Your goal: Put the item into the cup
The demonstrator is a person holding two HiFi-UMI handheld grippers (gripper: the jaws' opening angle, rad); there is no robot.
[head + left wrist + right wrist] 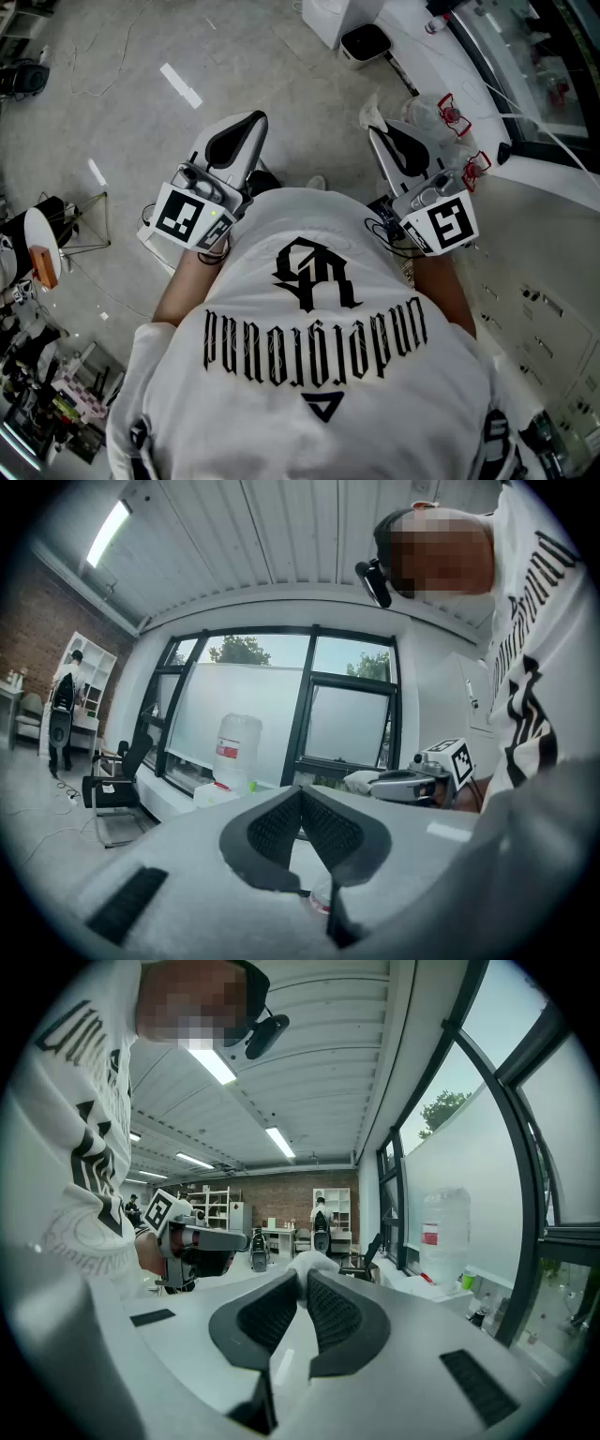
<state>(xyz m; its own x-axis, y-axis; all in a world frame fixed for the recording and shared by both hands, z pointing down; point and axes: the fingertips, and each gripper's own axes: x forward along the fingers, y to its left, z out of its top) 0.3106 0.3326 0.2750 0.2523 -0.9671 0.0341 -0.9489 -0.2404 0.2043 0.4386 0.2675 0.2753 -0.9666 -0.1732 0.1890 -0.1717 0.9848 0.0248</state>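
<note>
**At chest height: item pinched, cup not yet approached**

Head view: both claws are held up close against the person's white shirt, well above the floor.

Right claw (375, 127): pressed together on a small crumpled white item (368, 112). The right gripper view confirms this, with the white wad (314, 1262) sticking out just past the tips of the claw (303, 1279).

Left claw (251, 122): pressed together with nothing between the pads. The left gripper view shows its tips (301, 789) meeting bare. It plays no part at present.

Cup: not surely identified. Clear things with red trim (452, 112) lie on the white table (431, 66) just beyond the right claw. One of them may be the cup, but they are too small to tell. A red-rimmed round shape also shows low between the left jaws, unclear.

Step in hand (judgement): the item is grasped and is being carried; placing has not begun.

Next move (judgement):
- Find the cup's mouth.
- Bring the right claw over the opening with its tips pointing down.
- Spread the jaws only once the wad is inside the rim. It looks light and may cling to a pad or drift aside.
- The left claw could steady the cup if it tips.
</note>
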